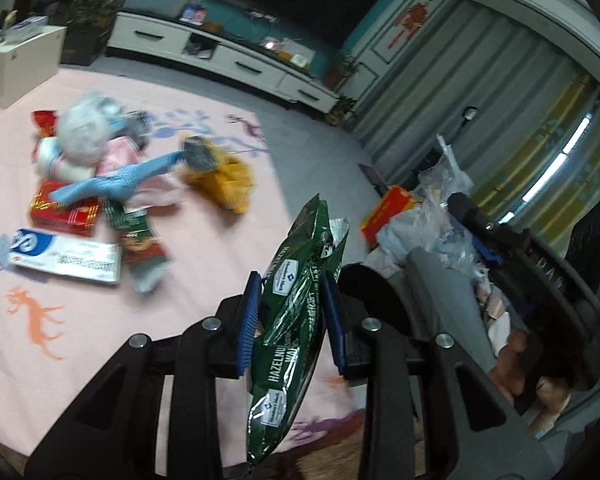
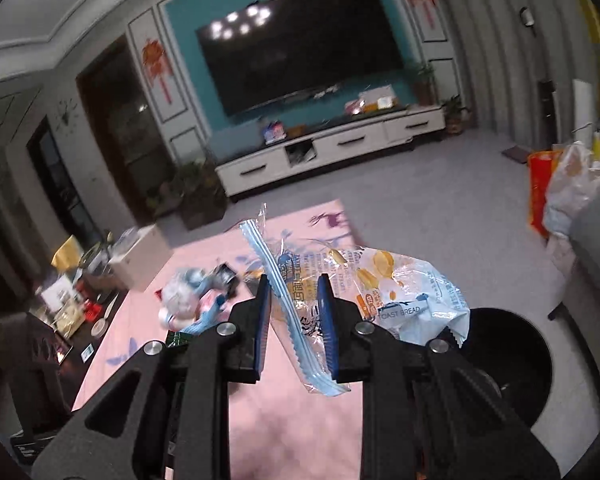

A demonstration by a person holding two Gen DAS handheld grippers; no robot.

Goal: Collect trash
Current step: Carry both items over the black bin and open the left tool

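While both grippers carried wrappers, the black bin [image 2: 512, 364] sat at four o'clock, its contents hidden.
On the pink rug [image 1: 80, 320], a blurred trash pile [image 1: 96, 184] lay at ten o'clock. The left gripper [image 1: 292, 320] clamped a green wafer bag [image 1: 296, 300]; the right gripper [image 2: 294, 320] pinched a bread bag [image 2: 380, 292], perhaps thinly, so it could slip.

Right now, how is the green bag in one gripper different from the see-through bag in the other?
The green wafer bag is dark, shiny and opaque; the toast bread bag is clear with blue and orange print. The green wafer bag hangs lengthwise between the pads; the toast bread bag bunches out to one side. Both are empty wrappers pinched in grippers.
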